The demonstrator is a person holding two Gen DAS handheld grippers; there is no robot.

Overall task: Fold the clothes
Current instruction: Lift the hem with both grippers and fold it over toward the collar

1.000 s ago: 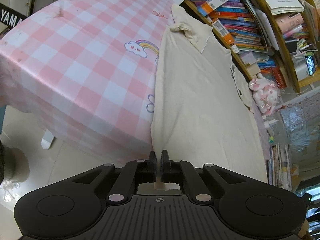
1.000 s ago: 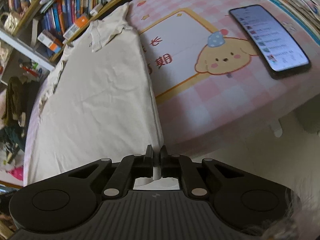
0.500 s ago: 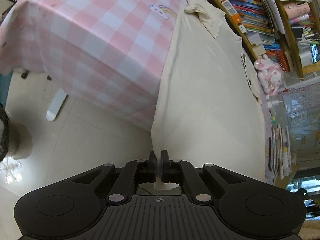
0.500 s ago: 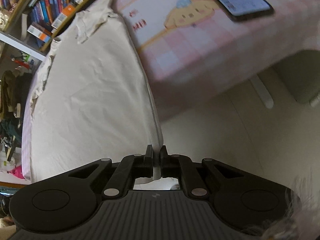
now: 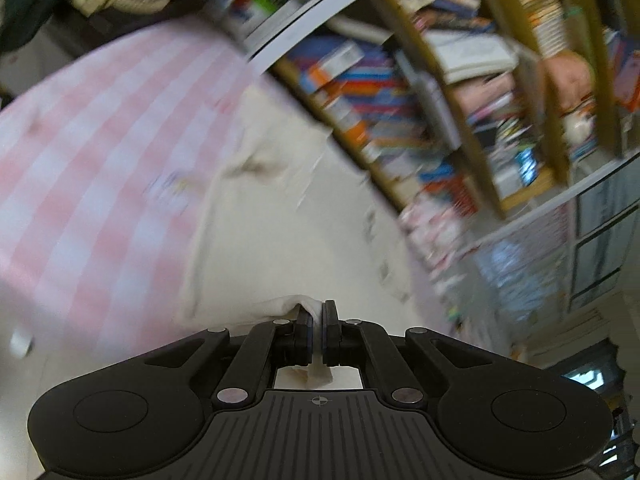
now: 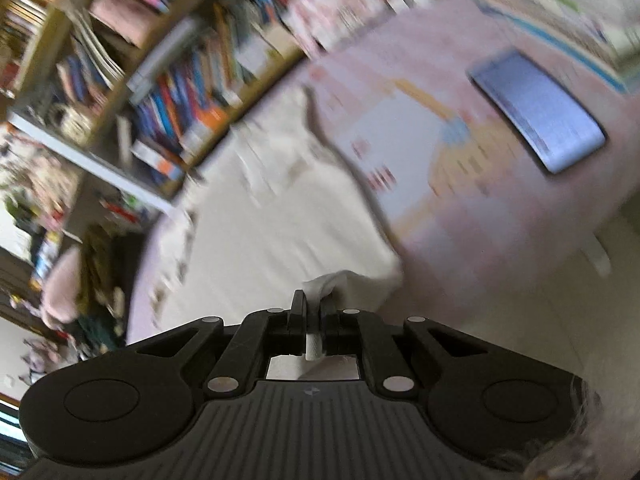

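We recorded the left gripper point(image 5: 318, 322) and the right gripper point(image 6: 314, 314), each clenched on the cream garment point(image 5: 280, 220). It lay across the pink checked tablecloth point(image 5: 100, 152); a phone point(image 6: 536, 124) rested apart.

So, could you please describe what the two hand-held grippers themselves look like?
Both look alike: the left hand-held gripper and right hand-held gripper are matte black plastic, with a ribbed central body, round discs on wide side wings, silver pivot pins, a small crosshair mark and two narrow flat fingers.
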